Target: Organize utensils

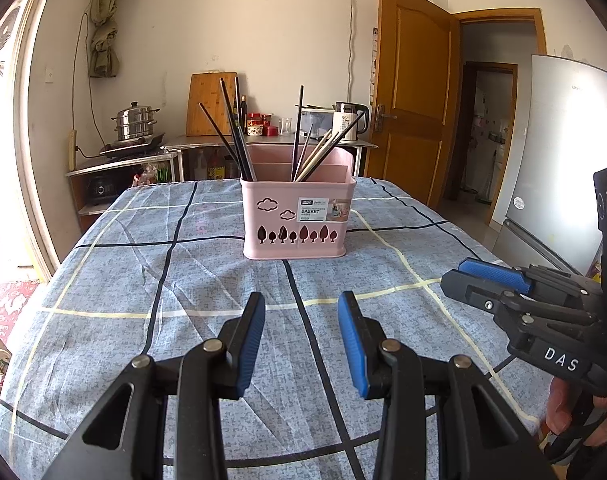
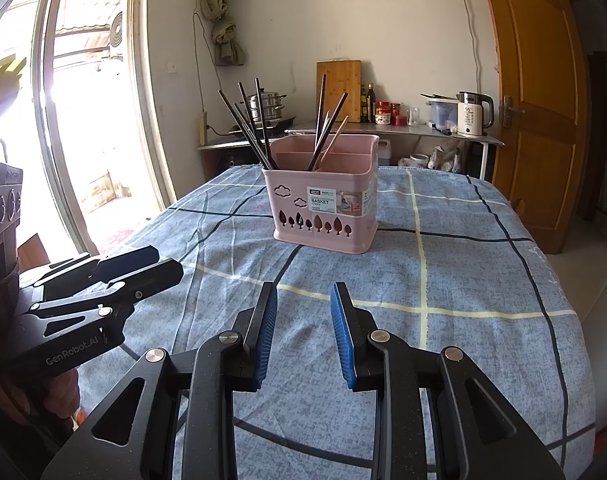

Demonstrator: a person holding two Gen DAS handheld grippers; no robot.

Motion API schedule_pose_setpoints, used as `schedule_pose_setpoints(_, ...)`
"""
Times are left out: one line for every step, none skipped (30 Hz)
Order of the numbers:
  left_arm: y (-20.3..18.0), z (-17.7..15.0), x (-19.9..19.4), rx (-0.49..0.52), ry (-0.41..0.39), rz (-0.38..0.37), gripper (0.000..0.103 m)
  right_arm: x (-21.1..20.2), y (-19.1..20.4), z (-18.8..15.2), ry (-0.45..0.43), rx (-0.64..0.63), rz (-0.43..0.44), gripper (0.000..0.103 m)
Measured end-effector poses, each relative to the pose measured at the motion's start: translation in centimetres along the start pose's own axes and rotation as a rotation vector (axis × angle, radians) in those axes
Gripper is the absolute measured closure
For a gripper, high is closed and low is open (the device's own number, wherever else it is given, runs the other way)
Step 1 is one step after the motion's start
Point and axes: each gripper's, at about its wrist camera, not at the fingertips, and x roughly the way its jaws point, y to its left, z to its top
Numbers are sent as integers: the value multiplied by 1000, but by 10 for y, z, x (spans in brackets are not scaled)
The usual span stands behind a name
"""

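1. The pink basket (image 1: pixel 295 208) is stood upright near the middle of the surface (image 1: pixel 143 320), which is covered with a blue checked cloth. No loose utensil is seen lying on the cloth in either view.
2. The chopsticks are already parked inside the basket: a dark bunch (image 1: pixel 233 132) is leaned in the left compartment, and a mixed dark and pale bunch (image 1: pixel 319 148) is fanned out further right.
3. The left tool (image 1: pixel 301 336) is held spread wide with nothing between its blue pads, low over the near edge of the cloth. Same story for the right tool (image 2: pixel 303 332): gaped open, nothing gripped.
4. Honestly, this layout fits two stages: chopsticks all sorted and the tools pulled back, or a mixed basket waiting to be split by kind. Which one it is can't be settled from here.
5. If any stick does get handled, it's best pinched on the upper shaft, clear of its neighbours, and lifted along its own lean so the basket isn't tipped.
6. The basket looks like light plastic, so sideways tugs are probably best avoided.
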Motion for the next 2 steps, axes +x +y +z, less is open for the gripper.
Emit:
schedule_pose_setpoints(0,0,0,0,-1,2,63,-1,0,0,-1,0,0,75)
schedule_pose_setpoints(0,0,0,0,-2,4,63,0,1,0,-1,-2,0,75)
